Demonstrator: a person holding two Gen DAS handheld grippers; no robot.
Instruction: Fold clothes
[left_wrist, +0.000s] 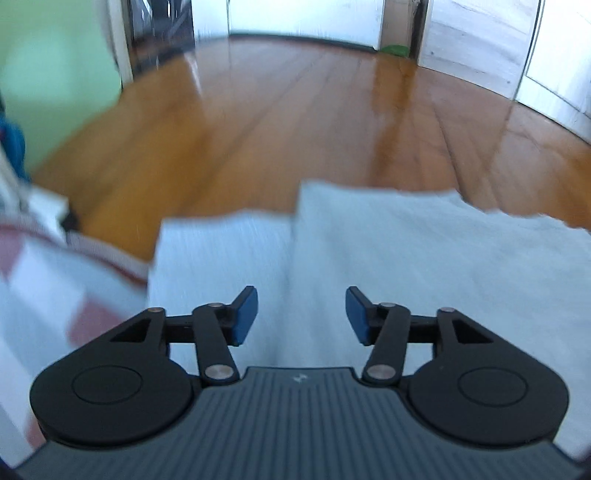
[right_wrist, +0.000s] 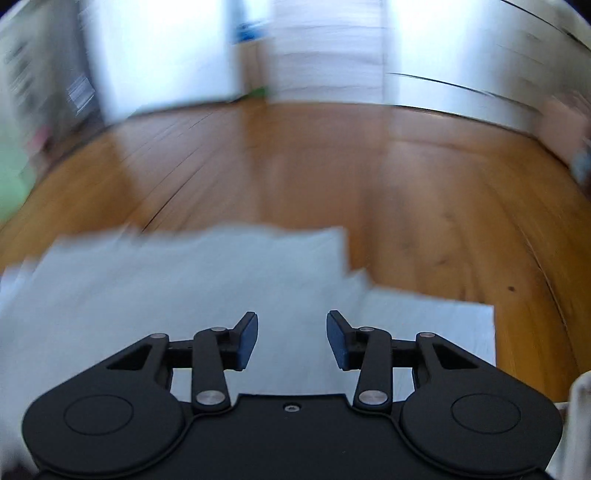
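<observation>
Left gripper (left_wrist: 301, 315) and right gripper (right_wrist: 291, 339), jaws parted and empty, above the pale blue garment (left_wrist: 388, 251) on the wooden floor (left_wrist: 295, 110); the unpinned fold may spring open.

No words, numbers or brand names could be read anywhere; both views were motion-blurred, and nothing on the pale cloth (left_wrist: 369, 240) was legible.

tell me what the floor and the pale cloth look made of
Floor: wood boards, likely varnished; plank seams and glossy window glare show. Cloth: soft woven or knit fabric, matte, pale blue-grey, folded in layers; blur hides the weave.
</observation>
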